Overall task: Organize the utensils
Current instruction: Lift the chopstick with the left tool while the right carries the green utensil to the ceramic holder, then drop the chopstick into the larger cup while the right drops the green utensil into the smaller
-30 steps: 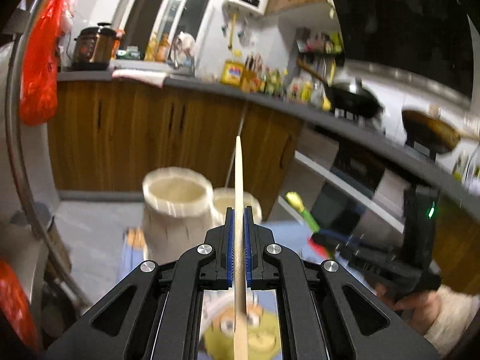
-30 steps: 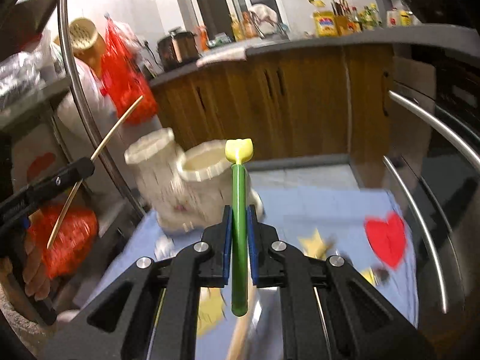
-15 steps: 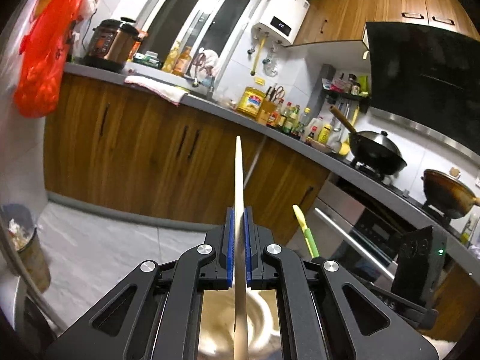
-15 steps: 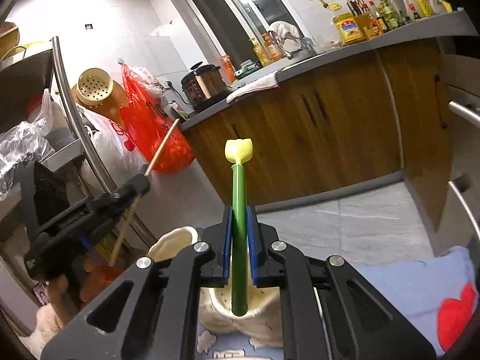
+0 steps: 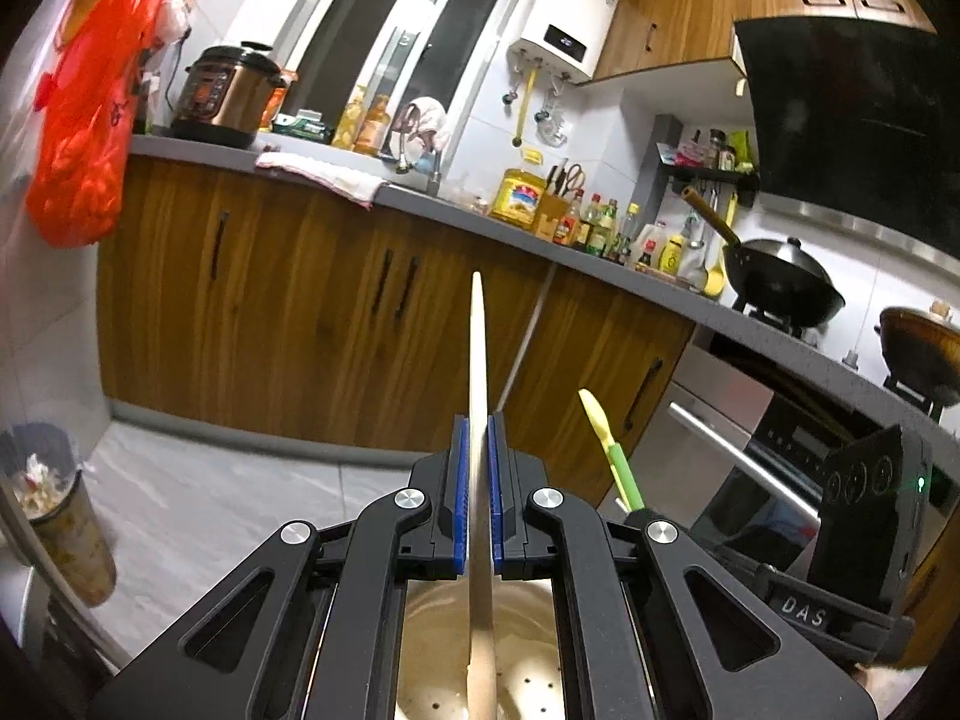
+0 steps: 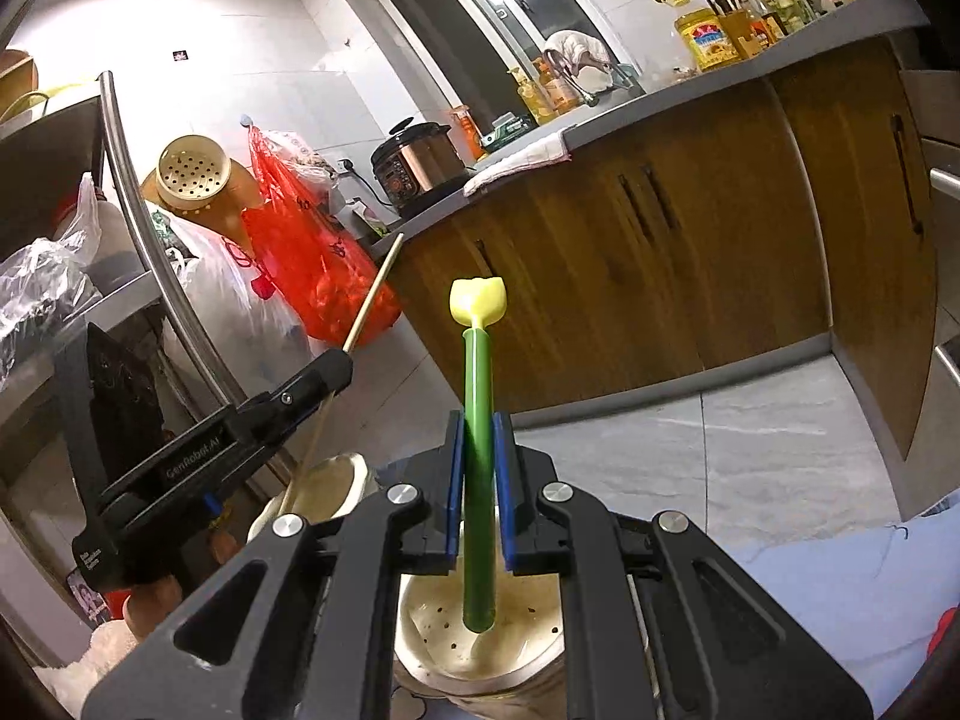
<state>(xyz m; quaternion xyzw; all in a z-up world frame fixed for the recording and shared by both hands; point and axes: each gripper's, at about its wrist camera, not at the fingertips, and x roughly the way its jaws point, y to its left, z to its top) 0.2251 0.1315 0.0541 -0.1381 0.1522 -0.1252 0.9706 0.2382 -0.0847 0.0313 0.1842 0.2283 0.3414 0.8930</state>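
Observation:
My left gripper [image 5: 478, 441] is shut on a thin wooden chopstick [image 5: 477, 348] that stands upright between the blue pads. Its lower end hangs over the mouth of a cream utensil holder [image 5: 528, 660] with drain holes. My right gripper [image 6: 478, 426] is shut on a green-handled utensil with a yellow tip [image 6: 478, 372]. The utensil's lower end dips into another cream holder [image 6: 528, 618]. In the right wrist view the left gripper [image 6: 336, 369] holds the chopstick [image 6: 375, 294] slanted over the neighbouring holder [image 6: 336, 477]. The right gripper [image 5: 636, 519] and the green utensil [image 5: 621, 471] show at the right of the left wrist view.
A blue patterned cloth [image 6: 840, 588] lies under the holders. Wooden kitchen cabinets [image 5: 300, 300] stand across the tiled floor. A metal rack pole [image 6: 150, 252] with bags is close on the left, and a bin [image 5: 54, 510] is on the floor. An oven handle [image 5: 738, 462] is at the right.
Both grippers have moved forward over the two cream holders, which were ahead of them and now sit under the jaws. The chopstick and green utensil stay gripped.

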